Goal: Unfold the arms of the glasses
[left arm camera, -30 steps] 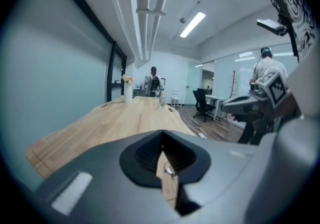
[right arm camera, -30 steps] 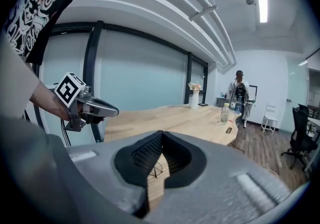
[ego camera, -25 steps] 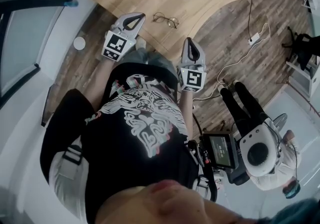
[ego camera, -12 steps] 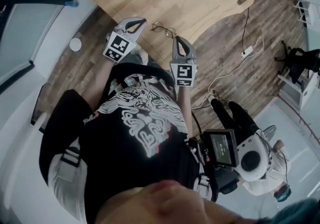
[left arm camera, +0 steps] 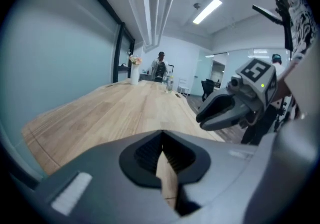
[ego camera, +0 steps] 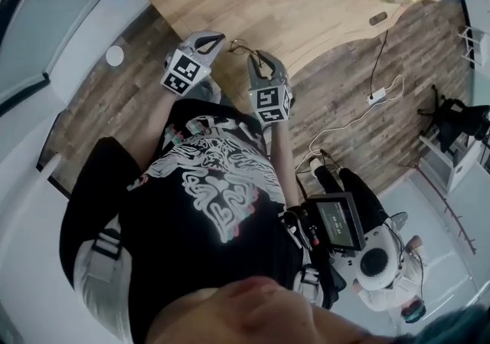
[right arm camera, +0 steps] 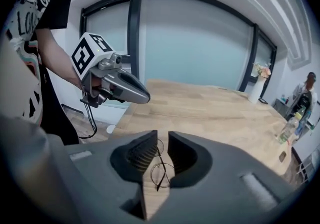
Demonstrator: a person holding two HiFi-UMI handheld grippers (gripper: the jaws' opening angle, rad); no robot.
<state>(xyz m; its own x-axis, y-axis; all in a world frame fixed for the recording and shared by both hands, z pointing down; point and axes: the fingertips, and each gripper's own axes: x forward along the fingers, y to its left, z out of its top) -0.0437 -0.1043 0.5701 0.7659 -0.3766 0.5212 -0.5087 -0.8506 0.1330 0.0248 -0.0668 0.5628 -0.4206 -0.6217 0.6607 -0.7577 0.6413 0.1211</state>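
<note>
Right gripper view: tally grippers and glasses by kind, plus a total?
Grippers: 2 (left gripper, right gripper)
Glasses: 1
Total: 3

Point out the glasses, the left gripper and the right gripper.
glasses (right arm camera: 162, 174), right gripper view, on the nearer lens.
left gripper (right arm camera: 146, 98), right gripper view, at the tip where its jaws meet.
right gripper (left arm camera: 200, 118), left gripper view, between its parted jaw tips.
</note>
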